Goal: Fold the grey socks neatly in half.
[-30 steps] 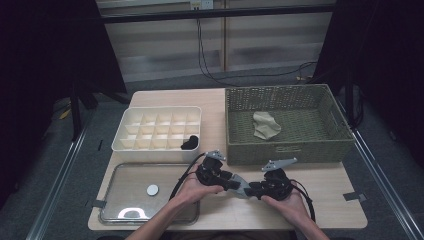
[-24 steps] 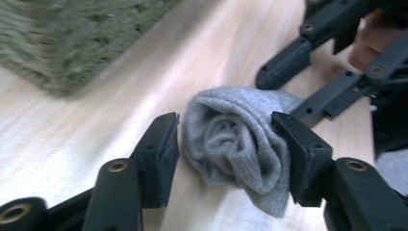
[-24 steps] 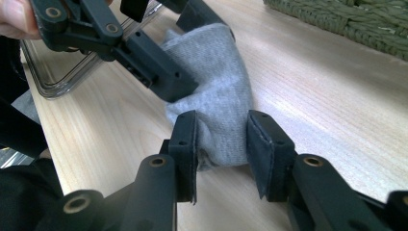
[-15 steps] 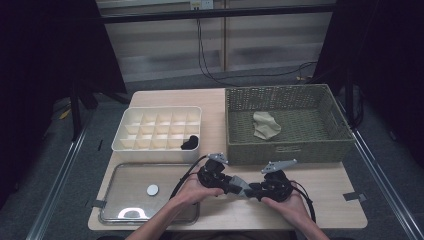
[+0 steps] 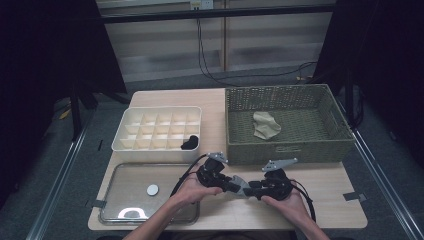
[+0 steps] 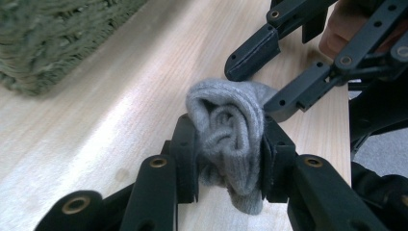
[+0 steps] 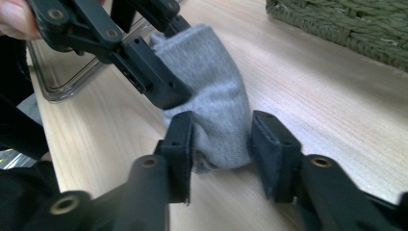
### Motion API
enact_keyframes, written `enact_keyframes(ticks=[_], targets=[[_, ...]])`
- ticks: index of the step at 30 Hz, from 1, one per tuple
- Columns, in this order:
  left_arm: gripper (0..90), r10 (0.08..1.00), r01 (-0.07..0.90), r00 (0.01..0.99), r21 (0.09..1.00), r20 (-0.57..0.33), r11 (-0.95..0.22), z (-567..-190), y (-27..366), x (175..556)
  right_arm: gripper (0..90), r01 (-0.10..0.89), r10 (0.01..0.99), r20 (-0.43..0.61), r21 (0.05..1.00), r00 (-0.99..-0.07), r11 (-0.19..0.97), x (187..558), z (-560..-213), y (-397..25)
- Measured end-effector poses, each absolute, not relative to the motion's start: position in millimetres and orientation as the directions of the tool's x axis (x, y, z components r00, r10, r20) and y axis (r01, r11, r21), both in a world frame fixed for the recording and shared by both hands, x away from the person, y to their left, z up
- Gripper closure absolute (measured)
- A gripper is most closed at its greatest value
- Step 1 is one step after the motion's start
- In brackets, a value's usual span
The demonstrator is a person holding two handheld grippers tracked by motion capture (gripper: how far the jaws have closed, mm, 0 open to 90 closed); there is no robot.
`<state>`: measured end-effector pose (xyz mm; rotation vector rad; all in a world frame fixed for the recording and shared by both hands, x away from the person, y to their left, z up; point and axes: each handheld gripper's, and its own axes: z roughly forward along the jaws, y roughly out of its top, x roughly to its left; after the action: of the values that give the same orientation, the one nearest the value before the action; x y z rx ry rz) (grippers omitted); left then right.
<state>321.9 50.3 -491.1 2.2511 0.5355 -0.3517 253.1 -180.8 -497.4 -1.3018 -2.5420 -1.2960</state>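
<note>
Two grippers meet on one grey sock just in front of the woven basket. Left gripper clamps the bunched sock between its pads, keeping it off the table. Right gripper stands slightly open around the other end, apparently to take a second hold. Both hands rest low, jaws pointing toward each other
</note>
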Motion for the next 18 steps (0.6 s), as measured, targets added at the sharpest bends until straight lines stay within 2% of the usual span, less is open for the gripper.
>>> enact_keyframes(ticks=[6,9,10,17,18], targets=[[65.4,0.292,0.504,0.861,0.625,-0.416,-0.596,-485.5,57.2,321.9,45.1,0.654,0.682,0.308,0.681,-0.663,0.328,251.4,-496.1,-176.5],[65.4,0.299,0.508,0.859,0.630,-0.415,-0.587,-482.8,60.4,321.8,40.6,0.657,0.687,0.313,0.685,-0.656,0.316,251.8,-494.8,-177.0],[65.3,0.294,0.505,0.861,0.632,-0.415,-0.588,-482.2,61.7,322.5,36.3,0.659,0.695,0.318,0.693,-0.644,0.293,252.2,-492.8,-179.4],[65.2,0.309,0.508,0.860,0.615,-0.407,-0.603,-477.9,65.2,325.5,28.9,0.644,0.722,0.303,0.723,-0.622,0.251,253.0,-488.5,-188.4],[65.2,0.305,0.501,0.864,0.626,-0.401,-0.598,-475.8,64.9,324.9,24.4,0.643,0.721,0.307,0.725,-0.621,0.245,253.6,-487.5,-190.2]])
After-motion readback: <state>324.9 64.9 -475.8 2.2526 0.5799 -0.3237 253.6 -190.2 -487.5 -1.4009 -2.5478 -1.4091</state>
